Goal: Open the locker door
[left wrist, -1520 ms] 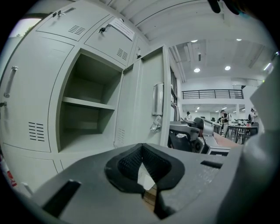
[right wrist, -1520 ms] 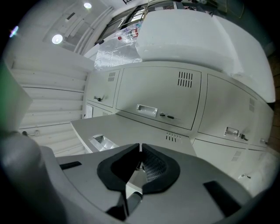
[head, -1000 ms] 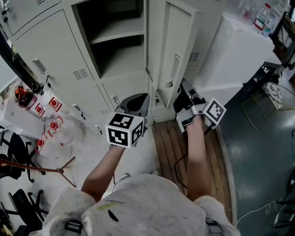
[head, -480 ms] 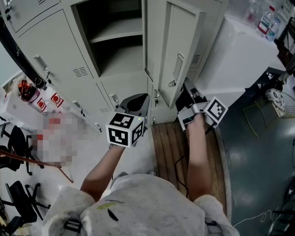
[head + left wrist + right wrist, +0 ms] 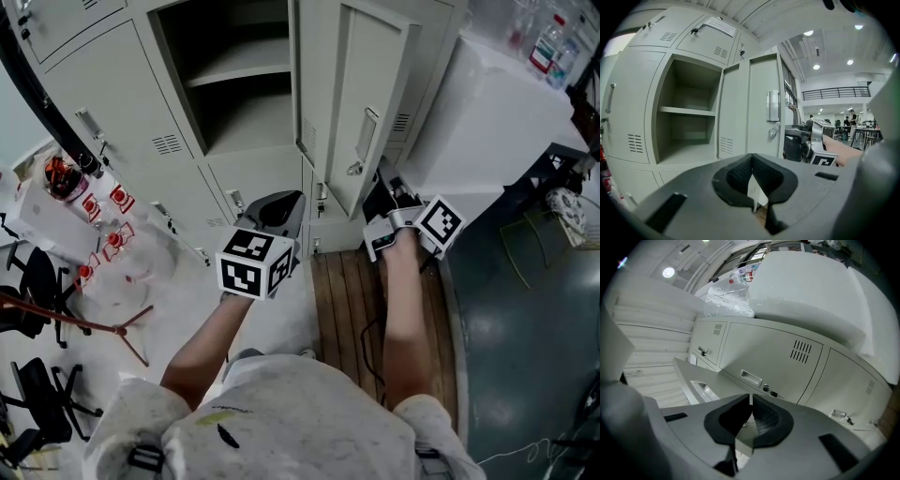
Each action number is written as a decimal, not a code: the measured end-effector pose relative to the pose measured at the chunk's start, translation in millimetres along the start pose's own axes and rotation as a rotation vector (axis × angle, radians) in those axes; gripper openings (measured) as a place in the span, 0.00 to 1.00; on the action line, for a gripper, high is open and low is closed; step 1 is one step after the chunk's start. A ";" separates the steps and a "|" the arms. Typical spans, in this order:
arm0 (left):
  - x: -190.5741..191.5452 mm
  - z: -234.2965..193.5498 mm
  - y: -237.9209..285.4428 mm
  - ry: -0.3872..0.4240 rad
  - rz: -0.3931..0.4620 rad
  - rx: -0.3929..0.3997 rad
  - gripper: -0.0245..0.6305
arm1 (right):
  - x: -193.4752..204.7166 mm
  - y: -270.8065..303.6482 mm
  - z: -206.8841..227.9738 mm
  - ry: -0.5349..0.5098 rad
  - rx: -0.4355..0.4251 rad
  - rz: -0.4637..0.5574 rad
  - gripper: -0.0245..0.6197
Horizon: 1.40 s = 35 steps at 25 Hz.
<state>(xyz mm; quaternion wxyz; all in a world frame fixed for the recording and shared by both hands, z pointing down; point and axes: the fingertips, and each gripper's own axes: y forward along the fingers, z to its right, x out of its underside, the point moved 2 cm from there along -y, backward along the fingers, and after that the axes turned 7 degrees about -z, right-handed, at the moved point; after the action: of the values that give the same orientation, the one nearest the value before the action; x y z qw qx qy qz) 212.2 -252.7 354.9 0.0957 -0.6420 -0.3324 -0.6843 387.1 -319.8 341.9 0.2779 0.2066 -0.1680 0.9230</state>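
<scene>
The door (image 5: 361,103) stands wide open, swung out to the right of its compartment (image 5: 234,84), handle side facing us. The right gripper (image 5: 386,187) sits just below the door's bottom corner, jaws pinched together with nothing in them. The left gripper (image 5: 278,208) hangs lower and to the left of the door, under the compartment, jaws likewise closed and empty.

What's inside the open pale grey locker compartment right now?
A pale grey metal shelf, bare above and below; nothing stored. The far right of the inside is out of view.
</scene>
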 end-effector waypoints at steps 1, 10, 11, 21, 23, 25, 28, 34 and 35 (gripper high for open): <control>-0.3 0.7 0.5 0.001 -0.001 0.000 0.05 | -1.2 -0.9 0.2 -0.015 0.012 0.003 0.07; 1.4 6.4 -1.0 0.005 -0.003 0.020 0.05 | -10.2 -16.5 -20.2 -0.174 0.071 0.040 0.06; 1.6 6.0 -2.2 0.004 -0.002 0.023 0.05 | -9.0 -18.0 -23.5 -0.189 0.078 0.042 0.06; 6.4 -9.8 -29.3 0.000 0.006 0.060 0.05 | 11.1 -34.3 -66.3 -0.379 0.124 0.105 0.06; 6.9 -12.9 -36.5 0.002 0.008 0.068 0.05 | 19.8 -37.1 -74.8 -0.386 0.131 0.114 0.06; 8.4 -15.4 -43.2 0.005 0.009 0.076 0.05 | 29.8 -38.7 -81.8 -0.394 0.146 0.118 0.06; 11.7 -21.2 -54.1 0.002 0.011 0.080 0.05 | 48.1 -37.8 -88.1 -0.404 0.178 0.107 0.06; 19.9 -35.7 -79.7 -0.012 0.013 0.070 0.05 | 90.6 -26.0 -104.4 -0.509 0.215 0.045 0.05; 21.4 -39.4 -84.2 -0.015 0.014 0.065 0.05 | 98.4 -22.8 -107.0 -0.527 0.220 0.031 0.05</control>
<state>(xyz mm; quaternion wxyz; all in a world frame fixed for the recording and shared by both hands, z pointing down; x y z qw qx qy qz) 129.9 -205.1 348.9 0.1190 -0.6461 -0.3507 -0.6674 294.8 -212.6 301.2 0.1862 0.4658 -0.1366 0.8543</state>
